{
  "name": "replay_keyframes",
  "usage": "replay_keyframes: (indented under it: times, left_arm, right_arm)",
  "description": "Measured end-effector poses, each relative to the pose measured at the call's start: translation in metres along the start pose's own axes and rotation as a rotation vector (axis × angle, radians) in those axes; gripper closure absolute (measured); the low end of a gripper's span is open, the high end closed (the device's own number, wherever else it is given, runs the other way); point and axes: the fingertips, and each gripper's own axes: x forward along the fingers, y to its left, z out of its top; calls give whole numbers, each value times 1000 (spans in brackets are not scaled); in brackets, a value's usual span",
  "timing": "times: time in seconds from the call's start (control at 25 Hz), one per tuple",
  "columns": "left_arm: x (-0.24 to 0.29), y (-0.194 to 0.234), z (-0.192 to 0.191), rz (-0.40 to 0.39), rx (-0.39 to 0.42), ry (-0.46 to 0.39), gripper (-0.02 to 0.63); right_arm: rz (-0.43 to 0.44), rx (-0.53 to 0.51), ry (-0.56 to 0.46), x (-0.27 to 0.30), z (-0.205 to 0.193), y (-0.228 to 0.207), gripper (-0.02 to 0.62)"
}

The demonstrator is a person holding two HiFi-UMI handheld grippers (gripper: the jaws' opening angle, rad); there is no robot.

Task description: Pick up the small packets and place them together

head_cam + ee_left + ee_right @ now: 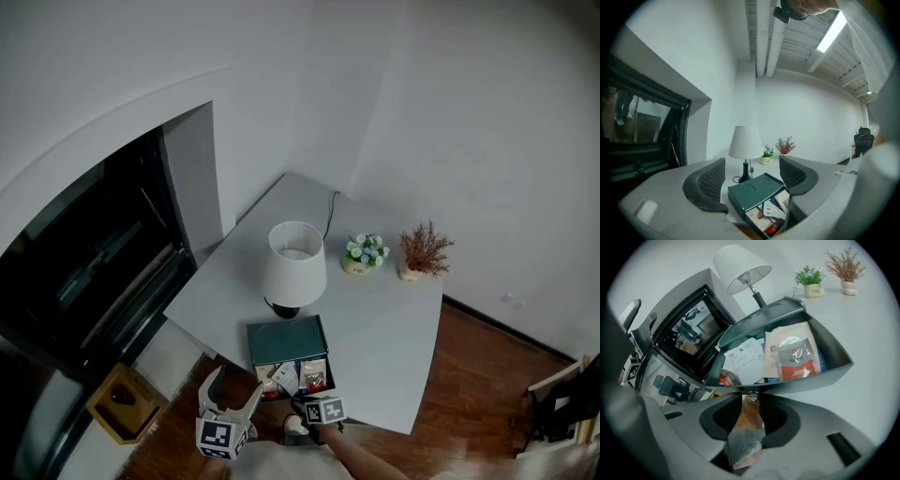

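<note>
Nearest, by the front edge of the white table (389,328): right gripper (751,401), released, jaws a narrow gap apart. Low between them, near their root, a crumpled silvery foil packet (743,446), lying there without any visible pinch from the pads. Seen from the head view, right gripper (309,409) just at the front wall of the drawer.

To its left, well off the table edge and over the brown wooden floor (478,375): left gripper (234,382), jaws spread wide, nothing between the pads. In its own view, left gripper (752,168) aimed at the box from a little way back.

Just beyond the right jaws: dark green pulled-out drawer (820,373), holding the other small packets. Inside, a red-and-white sachet (799,359) on top of a beige flat packet (787,336), beside them a white printed paper slip (745,357), and at the left corner a small red packet (725,378), partly hidden.

Behind the drawer: dark green box (286,339) with a round dent in its lid.

Just past the box: white-shaded table lamp (293,262) on a black base.

Farther right, side by side: small pot of blue-and-white flowers (364,253) and small pot of dried reddish sprigs (422,251).
</note>
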Motion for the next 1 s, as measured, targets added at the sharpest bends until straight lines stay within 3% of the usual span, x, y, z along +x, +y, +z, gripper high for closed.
replay_keyframes:
  times: [0.12,0.24,0.36,0.52,0.64,0.72,0.8,1.0]
  left_arm:
    - [2,-3,1,-15,7,0,261]
    - [2,-2,-1,-14,-5,-2,261]
    - [4,3,4,27,-5,-16,260]
    - [4,13,15,99,14,-49,233]
    - [6,13,26,100,21,-68,223]
    - [6,13,31,114,27,-69,184]
    - [6,14,37,126,31,-81,181]
    - [10,16,45,129,-1,-87,182]
  right_arm:
    - [94,-40,-38,-14,0,18,326]
    - [174,-72,-185,-52,19,39,319]
    - [197,-130,-441,-105,70,56,319]
    - [147,-244,-823,-181,153,73,319]
    - [71,-379,-1000,-230,194,90,319]
    - [-3,-483,-1056,-252,208,99,314]
    - [-58,-559,-1084,-266,215,107,171]
    - [-69,-660,-1042,-270,213,119,172]
